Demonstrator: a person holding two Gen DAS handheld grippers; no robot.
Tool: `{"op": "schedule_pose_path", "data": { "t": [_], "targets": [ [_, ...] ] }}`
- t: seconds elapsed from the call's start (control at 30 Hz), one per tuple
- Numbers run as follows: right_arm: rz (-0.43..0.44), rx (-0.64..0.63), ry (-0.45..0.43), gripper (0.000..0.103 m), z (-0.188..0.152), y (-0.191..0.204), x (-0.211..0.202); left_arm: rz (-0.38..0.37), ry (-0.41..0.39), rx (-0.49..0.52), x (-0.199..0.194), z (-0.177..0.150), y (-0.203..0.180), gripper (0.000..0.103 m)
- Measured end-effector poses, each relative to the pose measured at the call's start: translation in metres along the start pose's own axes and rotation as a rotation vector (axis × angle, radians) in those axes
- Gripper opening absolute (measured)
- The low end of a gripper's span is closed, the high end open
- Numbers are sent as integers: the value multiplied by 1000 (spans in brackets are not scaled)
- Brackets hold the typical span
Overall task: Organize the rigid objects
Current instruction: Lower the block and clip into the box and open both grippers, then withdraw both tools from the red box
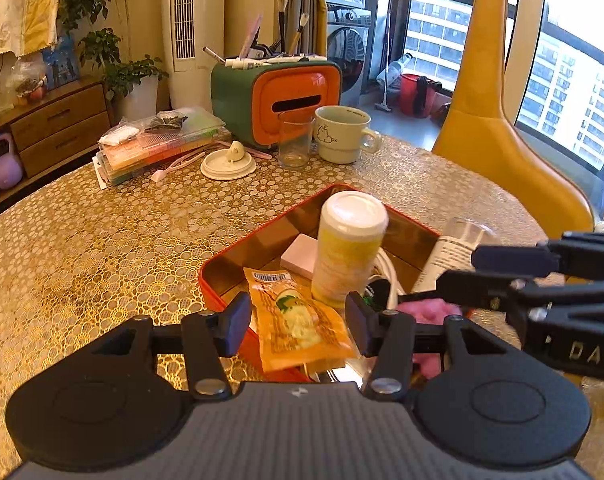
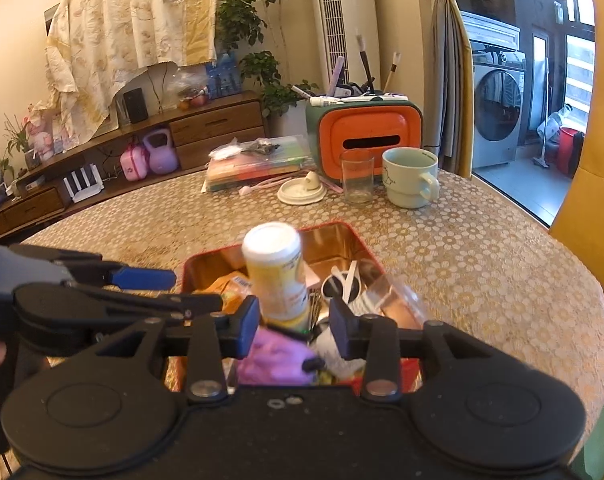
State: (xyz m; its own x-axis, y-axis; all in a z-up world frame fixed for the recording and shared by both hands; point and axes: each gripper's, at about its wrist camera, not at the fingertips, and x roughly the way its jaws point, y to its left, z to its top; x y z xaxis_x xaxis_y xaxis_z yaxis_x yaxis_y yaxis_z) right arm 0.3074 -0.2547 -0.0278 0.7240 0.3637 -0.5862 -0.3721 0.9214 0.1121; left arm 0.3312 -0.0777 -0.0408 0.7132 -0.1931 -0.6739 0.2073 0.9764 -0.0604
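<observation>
My left jaws [image 1: 297, 320] stand wide over the orange sachet [image 1: 297, 320], its long axis running away from me. The white-capped bottle [image 1: 348, 248] stands upright mid-tin [image 1: 209, 280]. My right jaws [image 2: 294, 332] gape empty; bare counter [image 1: 101, 240] lies leftward.

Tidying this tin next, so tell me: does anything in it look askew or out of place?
Yes. The white-capped yellow bottle stands leaning in the red-rimmed metal tin, and the orange snack packet lies over the tin's near rim, partly outside. Both tools are open.
</observation>
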Motion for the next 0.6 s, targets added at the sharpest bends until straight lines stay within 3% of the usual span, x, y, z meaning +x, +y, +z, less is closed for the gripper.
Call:
{"op": "schedule_pose_path", "data": {
  "t": [0.1,0.17,0.4,0.47,0.53,0.6],
  "targets": [
    [7,6,4,40,-6,1,-10,2,-13,-17,-13,-4,-2,62],
    [8,7,1,42,-9,2,-17,-2,-13,-18,-21,-8,-4,62],
    [16,18,-22,63,-17,4,-42,-12,-28,-20,-48,-22,-13,62],
    [14,18,-33,68,-19,4,-49,-8,-38,-21,-55,-24,-17,67],
    [14,24,-42,74,-20,3,-55,-7,-58,-25,-62,-27,-20,80],
    [12,27,-52,84,-22,3,-62,0,-70,-28,-68,-29,-24,80]
  ]
}}
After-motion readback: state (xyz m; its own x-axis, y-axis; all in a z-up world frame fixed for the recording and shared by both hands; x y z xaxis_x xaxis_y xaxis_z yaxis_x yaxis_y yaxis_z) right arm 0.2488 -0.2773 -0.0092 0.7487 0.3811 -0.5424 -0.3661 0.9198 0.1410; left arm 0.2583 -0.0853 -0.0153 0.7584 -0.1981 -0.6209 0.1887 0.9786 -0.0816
